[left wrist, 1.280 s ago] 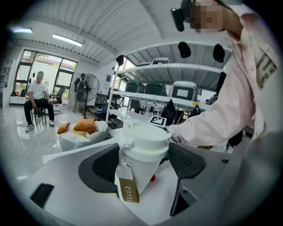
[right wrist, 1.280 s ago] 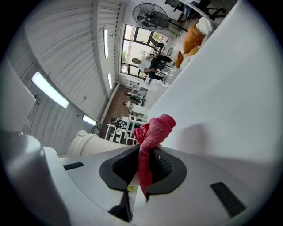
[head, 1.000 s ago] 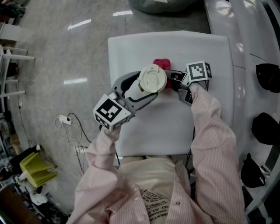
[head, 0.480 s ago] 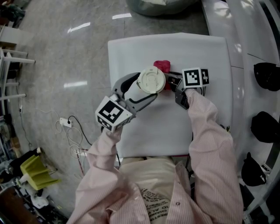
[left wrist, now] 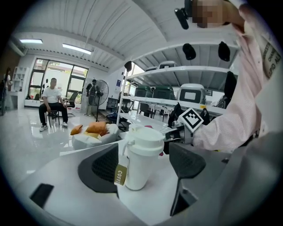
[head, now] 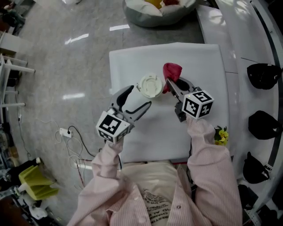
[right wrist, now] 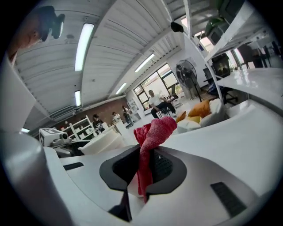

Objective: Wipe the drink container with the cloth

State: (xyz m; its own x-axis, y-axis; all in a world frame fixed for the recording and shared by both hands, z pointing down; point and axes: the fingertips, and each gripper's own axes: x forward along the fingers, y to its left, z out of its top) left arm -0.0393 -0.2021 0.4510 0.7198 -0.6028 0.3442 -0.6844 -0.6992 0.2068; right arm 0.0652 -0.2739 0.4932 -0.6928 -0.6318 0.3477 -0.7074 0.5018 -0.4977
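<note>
A white drink container [head: 150, 86] with a white lid stands upright on the white table [head: 208, 66]. My left gripper [head: 139, 96] is open just short of it, one jaw on either side. In the left gripper view the container [left wrist: 140, 159] stands between the spread jaws of that gripper [left wrist: 146, 154], with a gap on its right side and a "COFFEE" tag hanging on its left. The right gripper [head: 170, 86] is shut on a red cloth [head: 171, 70] just right of the container. In the right gripper view the cloth [right wrist: 150, 141] sticks up from the closed right gripper [right wrist: 143, 170].
A pale cushion [head: 159, 6] holding orange things lies on the floor beyond the table. Black caps [head: 263, 75] sit on the white shelf at the right. A yellow flower [head: 220, 134] shows by the right sleeve. Cables [head: 66, 121] lie on the floor at the left.
The left gripper has let go of the container and drawn back; the container now stands on the table. The right gripper has pulled the cloth away from it.
</note>
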